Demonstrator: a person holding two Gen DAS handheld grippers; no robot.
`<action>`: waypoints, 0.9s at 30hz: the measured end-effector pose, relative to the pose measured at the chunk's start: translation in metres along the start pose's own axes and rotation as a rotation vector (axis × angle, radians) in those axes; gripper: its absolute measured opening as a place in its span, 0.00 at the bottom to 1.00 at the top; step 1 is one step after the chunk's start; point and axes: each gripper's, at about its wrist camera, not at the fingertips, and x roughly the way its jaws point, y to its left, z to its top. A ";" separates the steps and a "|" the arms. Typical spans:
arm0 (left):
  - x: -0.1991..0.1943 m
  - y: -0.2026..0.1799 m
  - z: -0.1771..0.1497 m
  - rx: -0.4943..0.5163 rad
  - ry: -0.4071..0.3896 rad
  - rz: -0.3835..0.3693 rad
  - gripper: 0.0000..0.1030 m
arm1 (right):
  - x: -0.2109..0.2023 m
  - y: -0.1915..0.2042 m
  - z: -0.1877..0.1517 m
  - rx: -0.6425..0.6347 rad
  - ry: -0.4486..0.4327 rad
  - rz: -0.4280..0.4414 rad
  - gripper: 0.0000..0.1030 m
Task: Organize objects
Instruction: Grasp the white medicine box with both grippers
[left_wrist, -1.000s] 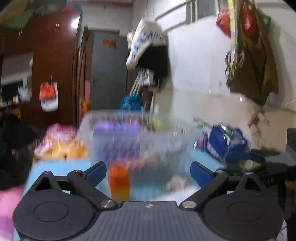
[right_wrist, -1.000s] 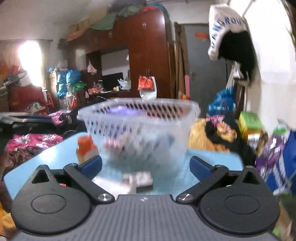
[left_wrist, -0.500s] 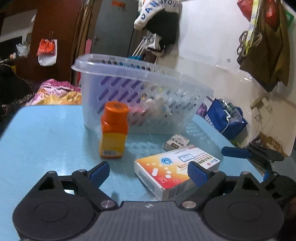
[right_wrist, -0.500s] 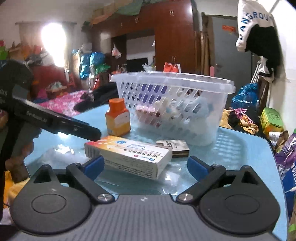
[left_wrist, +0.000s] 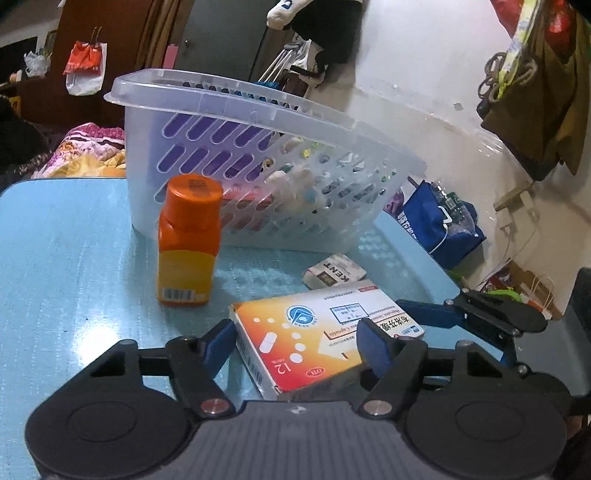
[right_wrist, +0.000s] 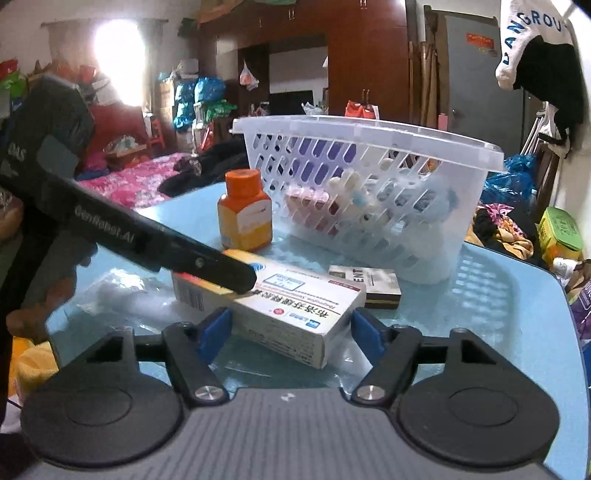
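A white and orange medicine box (left_wrist: 317, 328) lies flat on the blue table (left_wrist: 66, 251); it also shows in the right wrist view (right_wrist: 284, 306). My left gripper (left_wrist: 299, 343) is open with its blue fingertips either side of the box's near corner. My right gripper (right_wrist: 291, 328) is open, straddling the box's other end. An orange pill bottle (left_wrist: 188, 240) stands upright behind the box, in front of a clear slotted basket (left_wrist: 258, 166) that holds several small items. A small KENT pack (left_wrist: 334, 275) lies by the basket.
The left gripper's black arm (right_wrist: 129, 236) crosses the right wrist view over the box. The table's right edge (left_wrist: 443, 273) drops to bags on the floor. Clothes and a bed crowd the room behind.
Both grippers have dropped and moved in toward the medicine box, so their fingertips now flank it. The basket, bottle and pack have not moved.
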 end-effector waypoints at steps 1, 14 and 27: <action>0.001 0.001 0.001 -0.002 0.003 -0.001 0.73 | 0.000 0.000 0.000 -0.001 0.000 -0.001 0.70; 0.005 -0.007 -0.002 0.004 -0.018 0.030 0.72 | 0.003 0.014 0.001 -0.052 0.027 -0.064 0.71; -0.022 -0.020 -0.002 0.029 -0.117 0.027 0.66 | -0.019 0.031 0.005 -0.101 -0.075 -0.132 0.70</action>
